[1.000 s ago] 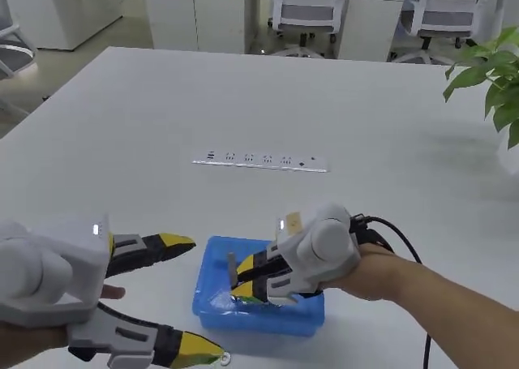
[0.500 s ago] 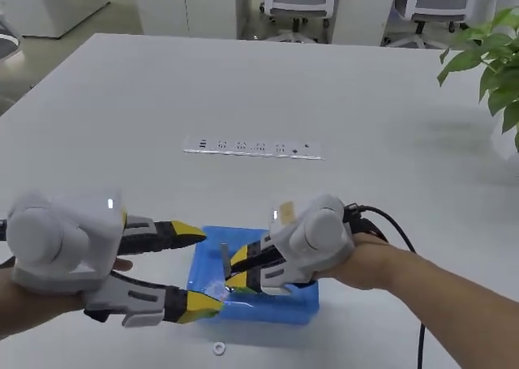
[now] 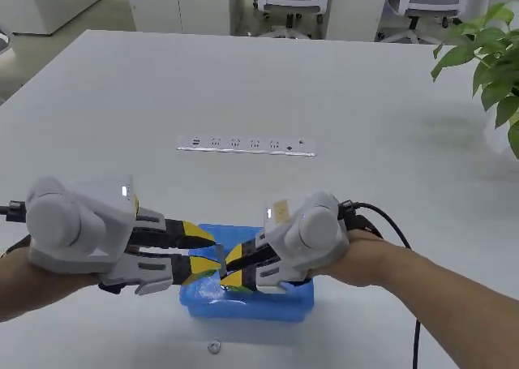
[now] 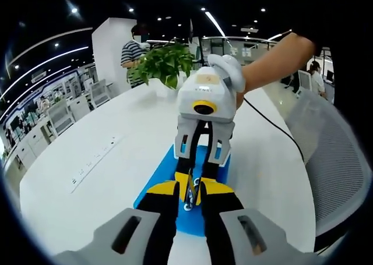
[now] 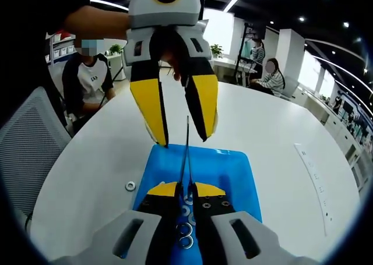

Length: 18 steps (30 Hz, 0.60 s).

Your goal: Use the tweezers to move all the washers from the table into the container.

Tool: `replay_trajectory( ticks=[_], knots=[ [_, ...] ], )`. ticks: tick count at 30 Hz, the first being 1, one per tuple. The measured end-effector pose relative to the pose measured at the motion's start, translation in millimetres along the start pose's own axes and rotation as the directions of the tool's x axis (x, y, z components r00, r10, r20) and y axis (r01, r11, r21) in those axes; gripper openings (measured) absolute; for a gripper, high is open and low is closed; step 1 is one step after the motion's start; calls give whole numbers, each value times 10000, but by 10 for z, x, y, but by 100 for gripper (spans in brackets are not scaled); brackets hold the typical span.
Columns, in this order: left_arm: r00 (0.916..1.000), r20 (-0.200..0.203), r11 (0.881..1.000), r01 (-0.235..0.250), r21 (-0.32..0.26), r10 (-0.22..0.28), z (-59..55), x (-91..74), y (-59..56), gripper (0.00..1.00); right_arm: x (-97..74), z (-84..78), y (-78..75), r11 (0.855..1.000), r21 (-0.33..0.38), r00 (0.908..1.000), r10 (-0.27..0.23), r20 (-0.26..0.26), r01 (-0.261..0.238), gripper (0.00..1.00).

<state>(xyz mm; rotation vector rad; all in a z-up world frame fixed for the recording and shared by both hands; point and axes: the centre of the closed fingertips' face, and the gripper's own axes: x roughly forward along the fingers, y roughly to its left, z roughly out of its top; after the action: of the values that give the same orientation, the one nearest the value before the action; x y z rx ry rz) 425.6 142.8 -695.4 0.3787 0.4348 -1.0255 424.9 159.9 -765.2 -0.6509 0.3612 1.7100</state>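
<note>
Right gripper view: the right gripper (image 5: 186, 190) has its jaws pinched tight on the tweezers (image 5: 187, 154). The tweezers' thin arms run forward almost together, and I cannot tell whether their tips hold anything. The left gripper (image 5: 182, 139) faces it with jaws partly spread, one on either side of the tweezers' tips. Both hang over the blue container (image 5: 230, 172), where a few washers (image 5: 186, 211) lie. One more washer (image 5: 130, 186) lies on the white table (image 5: 274, 131), just beside the container.
</note>
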Motion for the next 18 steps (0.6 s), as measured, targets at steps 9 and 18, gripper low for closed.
replay_trajectory(
  ticks=[9, 18],
  knots=[
    [9993, 143, 9991, 332, 274, -336, 60, 64, -13, 6, -1, -5, -3, 10000, -43, 10000, -14, 1, 14, 11],
    [9982, 0, 9964, 600, 595, -601, 65, 59, -54, 6, -9, -17, 25, 10000, -81, 10000, -8, -59, 8, 12]
  ],
)
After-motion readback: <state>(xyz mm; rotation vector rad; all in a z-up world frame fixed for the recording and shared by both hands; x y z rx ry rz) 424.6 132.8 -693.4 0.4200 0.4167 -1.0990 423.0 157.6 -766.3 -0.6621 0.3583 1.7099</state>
